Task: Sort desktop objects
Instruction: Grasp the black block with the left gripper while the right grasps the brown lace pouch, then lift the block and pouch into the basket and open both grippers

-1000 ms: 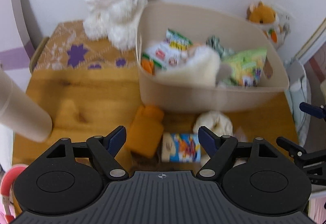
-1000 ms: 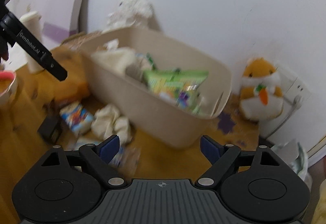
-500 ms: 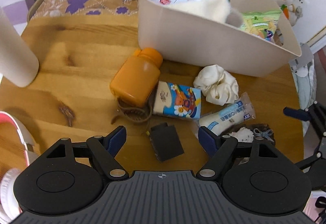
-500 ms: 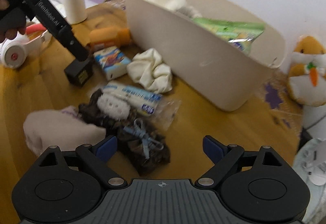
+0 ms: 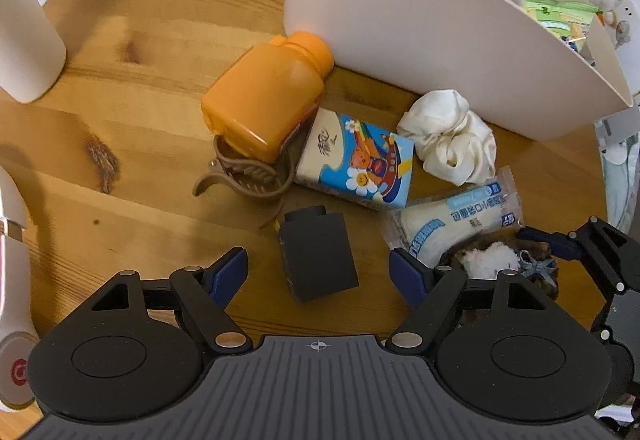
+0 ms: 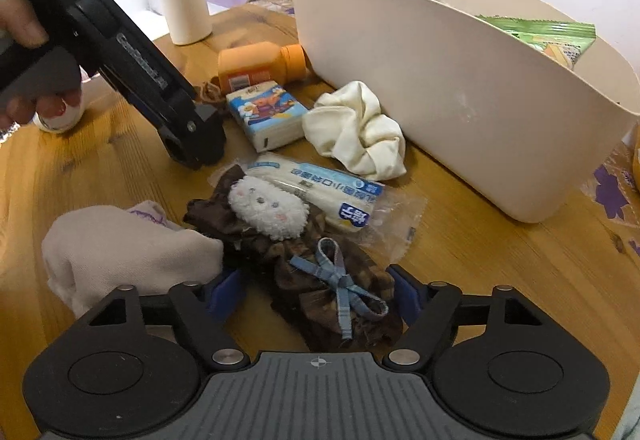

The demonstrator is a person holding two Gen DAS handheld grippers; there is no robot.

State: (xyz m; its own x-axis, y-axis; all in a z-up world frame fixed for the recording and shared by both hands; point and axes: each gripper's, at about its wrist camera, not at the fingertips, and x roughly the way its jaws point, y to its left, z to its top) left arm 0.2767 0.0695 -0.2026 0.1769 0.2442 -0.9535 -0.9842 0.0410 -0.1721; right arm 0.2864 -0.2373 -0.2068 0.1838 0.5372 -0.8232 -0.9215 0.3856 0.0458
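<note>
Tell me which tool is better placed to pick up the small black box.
Left. The left tool is open with the small black box lying between its fingertips. The right tool is open over the brown scrunchie, with the box farther off behind the left tool's body.

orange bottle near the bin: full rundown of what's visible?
The orange bottle is squarish, looks like opaque plastic, with a matching orange screw cap on. It lies on its side on the wooden table, cap toward the beige bin, close to its wall; contact unclear. The right wrist view shows a white label with a barcode. Its base rests against a brown hair claw; the tissue pack sits alongside. Neither gripper touches it.
</note>
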